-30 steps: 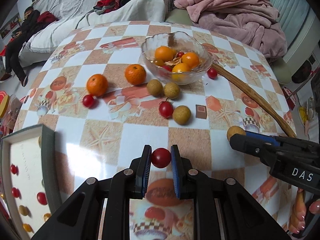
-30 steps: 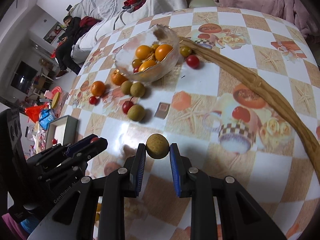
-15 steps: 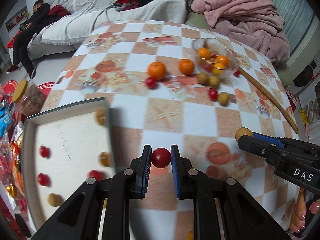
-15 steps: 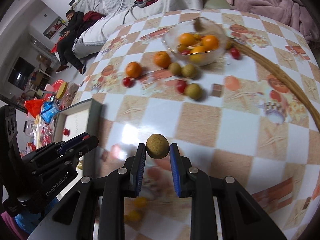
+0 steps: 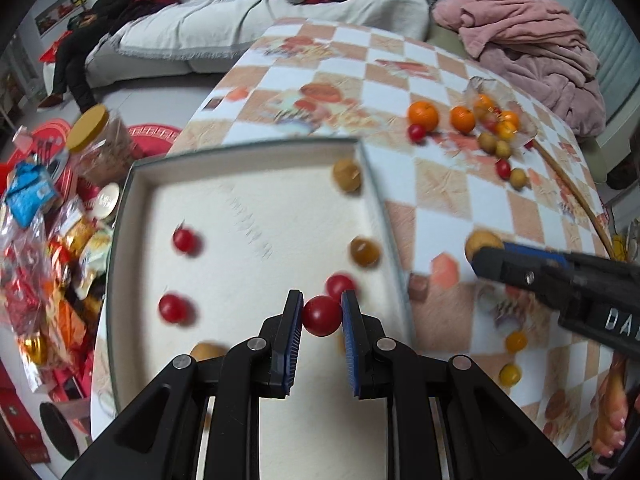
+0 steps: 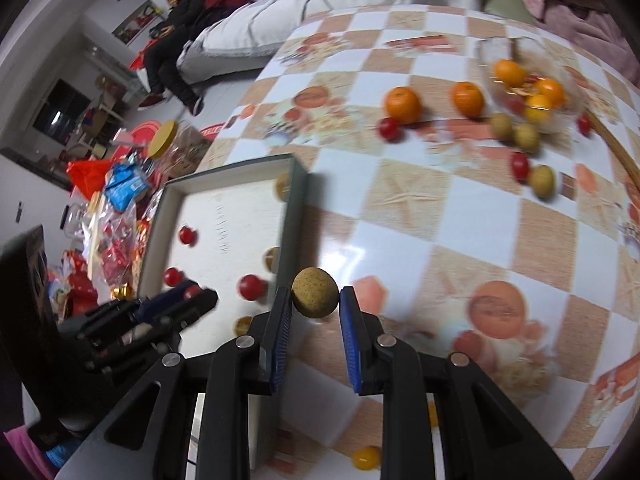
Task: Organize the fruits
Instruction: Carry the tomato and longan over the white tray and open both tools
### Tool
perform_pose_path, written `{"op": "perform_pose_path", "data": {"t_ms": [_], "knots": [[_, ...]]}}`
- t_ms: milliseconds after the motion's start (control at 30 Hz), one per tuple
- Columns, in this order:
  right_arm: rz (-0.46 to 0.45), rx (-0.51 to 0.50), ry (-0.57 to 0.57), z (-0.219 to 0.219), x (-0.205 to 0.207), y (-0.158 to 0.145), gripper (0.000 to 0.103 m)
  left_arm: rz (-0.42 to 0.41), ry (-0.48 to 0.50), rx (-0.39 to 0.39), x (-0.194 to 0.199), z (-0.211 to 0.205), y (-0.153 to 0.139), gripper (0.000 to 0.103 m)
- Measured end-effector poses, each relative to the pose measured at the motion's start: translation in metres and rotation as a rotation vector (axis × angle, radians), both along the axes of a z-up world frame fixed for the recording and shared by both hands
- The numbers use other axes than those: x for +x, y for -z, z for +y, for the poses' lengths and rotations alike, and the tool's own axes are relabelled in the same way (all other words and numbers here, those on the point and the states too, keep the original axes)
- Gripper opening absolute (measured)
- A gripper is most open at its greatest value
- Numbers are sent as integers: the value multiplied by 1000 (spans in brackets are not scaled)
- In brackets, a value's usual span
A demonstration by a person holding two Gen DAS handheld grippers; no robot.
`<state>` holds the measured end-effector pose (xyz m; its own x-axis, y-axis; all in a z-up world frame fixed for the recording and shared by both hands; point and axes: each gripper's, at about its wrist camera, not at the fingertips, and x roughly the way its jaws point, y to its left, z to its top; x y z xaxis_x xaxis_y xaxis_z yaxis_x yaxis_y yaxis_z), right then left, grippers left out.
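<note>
While the left claw (image 5: 321, 316) pinches a glossy round tomato (image 5: 321, 315), the right claw (image 6: 313, 298) clamps a rough tan longan (image 6: 313, 291).

Your left wrist view looks steeply down over the tray (image 5: 128, 216), close. Your right wrist view looks down at the bench (image 6: 400, 240) beside it. Both share tray and glass bowl (image 5: 496, 92).

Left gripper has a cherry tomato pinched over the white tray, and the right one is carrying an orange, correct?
Not an orange: the right gripper holds a round brown longan-like fruit, as the right wrist view shows. The left gripper does pinch a cherry tomato over the white tray.
</note>
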<state>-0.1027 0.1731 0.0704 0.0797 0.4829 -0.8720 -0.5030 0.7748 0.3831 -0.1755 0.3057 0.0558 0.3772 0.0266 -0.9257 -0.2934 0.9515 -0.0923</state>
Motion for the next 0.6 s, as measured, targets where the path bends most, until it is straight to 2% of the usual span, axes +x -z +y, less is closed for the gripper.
{"op": "perform_pose_path", "data": {"t_ms": [267,600], "knots": [[10,-1,-70,45,-8,4,27,56,-21,-22,-30,4,19,21],[-11,-47,-142,87,-5,15,27,82,-46,-33,-44,8,35,21]]}}
